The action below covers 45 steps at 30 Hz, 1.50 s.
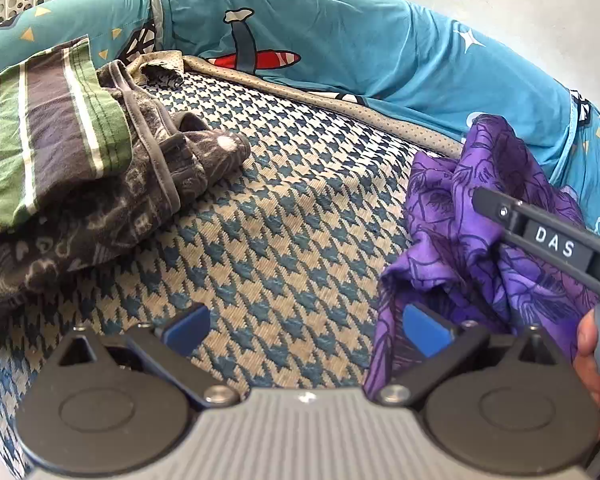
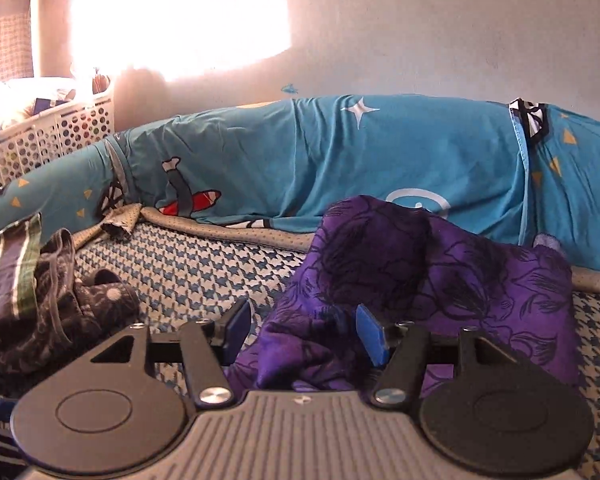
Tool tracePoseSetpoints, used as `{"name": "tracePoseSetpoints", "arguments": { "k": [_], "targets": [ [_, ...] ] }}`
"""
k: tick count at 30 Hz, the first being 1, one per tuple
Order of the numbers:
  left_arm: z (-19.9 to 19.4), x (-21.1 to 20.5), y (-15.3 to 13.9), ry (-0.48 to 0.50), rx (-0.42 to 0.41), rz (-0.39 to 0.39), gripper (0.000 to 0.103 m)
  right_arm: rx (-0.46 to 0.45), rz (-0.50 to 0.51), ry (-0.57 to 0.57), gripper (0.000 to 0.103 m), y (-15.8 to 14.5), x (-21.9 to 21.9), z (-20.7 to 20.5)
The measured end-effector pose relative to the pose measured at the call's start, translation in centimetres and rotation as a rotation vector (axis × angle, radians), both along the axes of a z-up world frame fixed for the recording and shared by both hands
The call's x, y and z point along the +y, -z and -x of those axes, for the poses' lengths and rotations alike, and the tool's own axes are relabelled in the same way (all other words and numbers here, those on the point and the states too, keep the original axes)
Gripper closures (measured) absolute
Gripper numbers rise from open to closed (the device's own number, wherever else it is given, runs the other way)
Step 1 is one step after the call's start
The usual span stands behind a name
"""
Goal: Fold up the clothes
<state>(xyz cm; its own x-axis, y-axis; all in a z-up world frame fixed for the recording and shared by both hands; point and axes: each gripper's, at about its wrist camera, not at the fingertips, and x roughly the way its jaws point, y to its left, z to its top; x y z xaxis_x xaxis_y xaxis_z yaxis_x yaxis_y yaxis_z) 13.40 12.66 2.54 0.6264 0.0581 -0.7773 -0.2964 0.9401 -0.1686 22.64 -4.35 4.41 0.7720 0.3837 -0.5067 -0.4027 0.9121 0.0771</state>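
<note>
A: Purple floral-print garment [image 2: 440,280]: crumpled in a heap at centre right of the right wrist view, on the blue-and-beige houndstooth woven mat [image 1: 292,208]. Not yet folded.

B: State of the tongs?

A: Right gripper [image 2: 306,330]: jaws apart. The purple cloth lies between and under the blue pads [image 2: 370,338], but they do not press on it, so I judge it released. Left gripper [image 1: 306,326]: jaws spread wide over bare mat at lower centre of the left wrist view, holding nothing; its right pad sits just beside the purple cloth edge.

B: Progress?

A: 2 items look finished, as a judgement: a green-and-purple striped folded garment [image 1: 48,128] resting on a dark grey patterned garment [image 1: 148,192], upper left of the left wrist view. The lower one looks loosely folded. The purple garment remains. A white perforated plastic basket [image 2: 48,136] stands at left of the right wrist view; its contents cannot be identified.

B: Legible writing?

A: "DAS" in white letters on the right gripper's body, right edge of the left wrist view. Lettering on the teal printed bedsheet [image 2: 380,168] is cut off and unreadable.
</note>
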Motion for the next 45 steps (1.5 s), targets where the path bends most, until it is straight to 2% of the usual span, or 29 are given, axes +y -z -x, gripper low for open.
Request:
{"name": "tracePoseSetpoints", "arguments": {
  "k": [2, 5, 6, 10, 13, 15, 17, 21, 23, 26, 31, 34, 38, 42, 45],
  "targets": [
    [-0.1, 0.0, 0.0, -0.002, -0.001, -0.002, 0.0, 0.038, 0.014, -0.035, 0.044, 0.5, 0.0, -0.1],
    [-0.1, 0.0, 0.1, -0.001, 0.0, -0.003, 0.0, 0.034, 0.078, -0.047, 0.048, 1.3, 0.5, 0.1],
    [-0.1, 0.0, 0.1, 0.0, 0.0, -0.002, 0.0, 0.032, 0.105, -0.06, 0.06, 1.5, 0.8, 0.3],
    [-0.2, 0.1, 0.1, -0.005, 0.001, -0.009, 0.0, 0.004, 0.164, -0.081, 0.082, 1.6, 1.8, 1.3],
    [-0.1, 0.3, 0.1, -0.01, 0.0, -0.001, 0.0, -0.026, 0.197, -0.081, 0.085, 1.8, 2.2, 1.7],
    [0.0, 0.3, 0.0, -0.011, -0.001, -0.006, 0.0, -0.042, 0.183, -0.072, 0.086, 1.7, 2.2, 1.8],
    [0.1, 0.4, 0.0, -0.02, -0.002, -0.01, 0.0, -0.069, 0.169, -0.065, 0.087, 1.3, 2.3, 2.1],
    [0.1, 1.1, 0.0, -0.053, -0.004, -0.01, 0.0, -0.133, 0.219, -0.1, 0.087, 0.9, 3.4, 3.0],
    [0.0, 1.4, 0.1, -0.071, 0.005, -0.016, 0.0, -0.115, 0.242, -0.122, 0.085, 1.5, 3.9, 3.1],
    [0.0, 2.2, 0.1, -0.094, 0.0, -0.016, 0.0, -0.075, 0.252, -0.154, 0.079, 2.4, 4.2, 3.2],
    [-0.2, 2.9, -0.7, -0.115, -0.027, -0.063, 0.0, -0.077, 0.205, -0.2, 0.059, 2.2, 4.2, 4.3],
    [-0.3, 3.2, -1.1, -0.127, -0.04, -0.039, 0.0, -0.081, 0.212, -0.265, 0.059, 2.3, 4.4, 5.3],
    [-0.8, 3.0, -1.6, -0.11, -0.048, -0.003, 0.0, -0.017, 0.194, -0.395, 0.063, 2.4, 4.9, 6.4],
    [-1.7, 2.4, -2.5, -0.086, -0.071, -0.009, 0.0, -0.048, 0.253, -0.405, 0.063, 1.7, 4.7, 7.1],
    [-2.5, 2.0, -3.1, -0.083, -0.084, -0.02, 0.0, -0.064, 0.246, -0.347, 0.063, 0.6, 3.5, 6.9]
  ]
}}
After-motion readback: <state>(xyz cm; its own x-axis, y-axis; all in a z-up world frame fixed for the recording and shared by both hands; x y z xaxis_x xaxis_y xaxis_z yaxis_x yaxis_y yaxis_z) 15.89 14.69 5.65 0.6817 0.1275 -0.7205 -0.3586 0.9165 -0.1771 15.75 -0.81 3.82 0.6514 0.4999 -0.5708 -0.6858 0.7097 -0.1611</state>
